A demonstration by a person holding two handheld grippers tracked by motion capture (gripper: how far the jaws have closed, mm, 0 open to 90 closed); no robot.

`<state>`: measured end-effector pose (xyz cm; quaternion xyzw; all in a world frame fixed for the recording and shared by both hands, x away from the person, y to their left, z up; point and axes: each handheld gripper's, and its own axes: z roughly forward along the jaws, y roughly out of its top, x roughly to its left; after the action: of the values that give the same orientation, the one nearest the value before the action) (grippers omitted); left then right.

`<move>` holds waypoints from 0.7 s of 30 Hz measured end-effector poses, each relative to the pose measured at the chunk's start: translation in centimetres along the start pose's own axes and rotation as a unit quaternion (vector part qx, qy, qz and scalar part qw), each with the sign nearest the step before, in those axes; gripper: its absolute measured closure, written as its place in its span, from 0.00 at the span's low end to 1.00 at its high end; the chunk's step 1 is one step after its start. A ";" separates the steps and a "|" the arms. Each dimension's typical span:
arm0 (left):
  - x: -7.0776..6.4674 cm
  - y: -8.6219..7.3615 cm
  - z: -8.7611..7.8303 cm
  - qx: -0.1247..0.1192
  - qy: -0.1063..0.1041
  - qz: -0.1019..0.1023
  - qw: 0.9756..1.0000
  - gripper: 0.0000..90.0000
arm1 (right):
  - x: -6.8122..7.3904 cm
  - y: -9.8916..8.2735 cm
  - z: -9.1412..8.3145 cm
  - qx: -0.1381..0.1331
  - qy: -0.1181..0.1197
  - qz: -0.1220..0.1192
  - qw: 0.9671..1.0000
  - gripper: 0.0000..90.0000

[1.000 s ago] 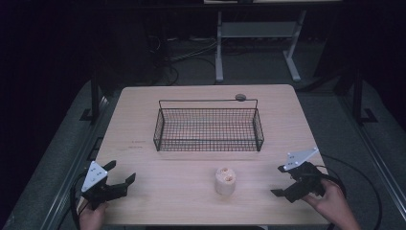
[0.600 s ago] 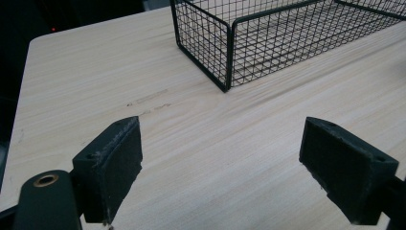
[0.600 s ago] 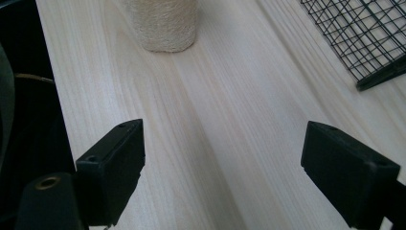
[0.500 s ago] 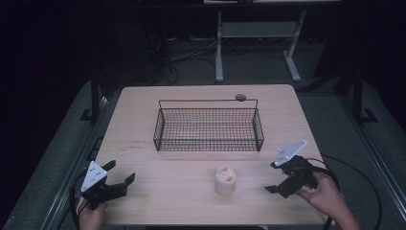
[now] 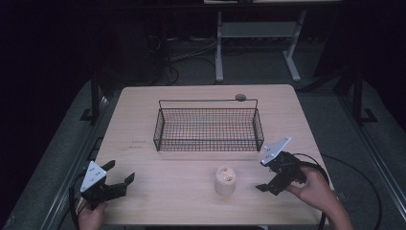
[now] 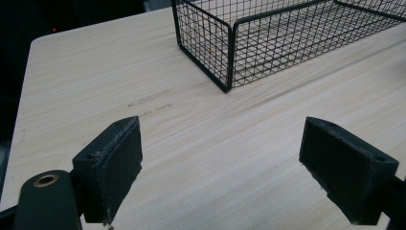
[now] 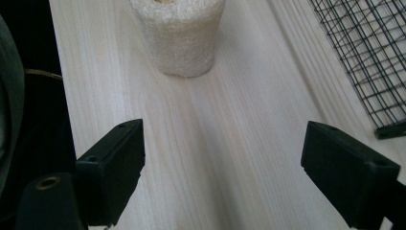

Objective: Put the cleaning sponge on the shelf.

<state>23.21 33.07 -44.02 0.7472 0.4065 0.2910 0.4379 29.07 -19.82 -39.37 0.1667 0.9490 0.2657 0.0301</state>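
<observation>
Both jaws stand wide apart on the left gripper and right gripper. Each seems held low, near the person's edge.

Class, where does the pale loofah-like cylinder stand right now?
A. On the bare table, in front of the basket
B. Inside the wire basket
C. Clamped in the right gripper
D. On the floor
A: the cylinder stands upright on the table, on the near side of the wire basket, with the open right gripper apart from it.

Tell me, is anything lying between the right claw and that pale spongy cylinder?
Nothing: bare wooden table separates the open right gripper from the cylinder, as the right gripper view shows.
</observation>
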 end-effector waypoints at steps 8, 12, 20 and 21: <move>-0.1 0.0 0.1 0.001 0.000 0.001 1.000 0.15 | 0.0 1.6 0.4 0.015 0.007 -0.017 1.000 0.16; -0.1 0.0 0.0 -0.002 -0.001 -0.001 1.000 0.15 | 0.0 2.4 0.7 0.019 0.010 -0.022 1.000 0.16; 0.0 0.0 0.0 -0.002 0.000 -0.003 1.000 0.15 | 0.2 3.8 1.3 0.029 0.017 -0.035 0.999 0.16; 0.0 0.0 0.0 -0.002 0.000 -0.003 1.000 0.15 | 0.2 4.0 1.4 0.029 0.018 -0.038 0.999 0.16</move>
<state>23.21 33.10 -44.00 0.7450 0.4079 0.2910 0.4403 30.32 -15.91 -38.48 0.1267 0.9624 0.2397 0.0181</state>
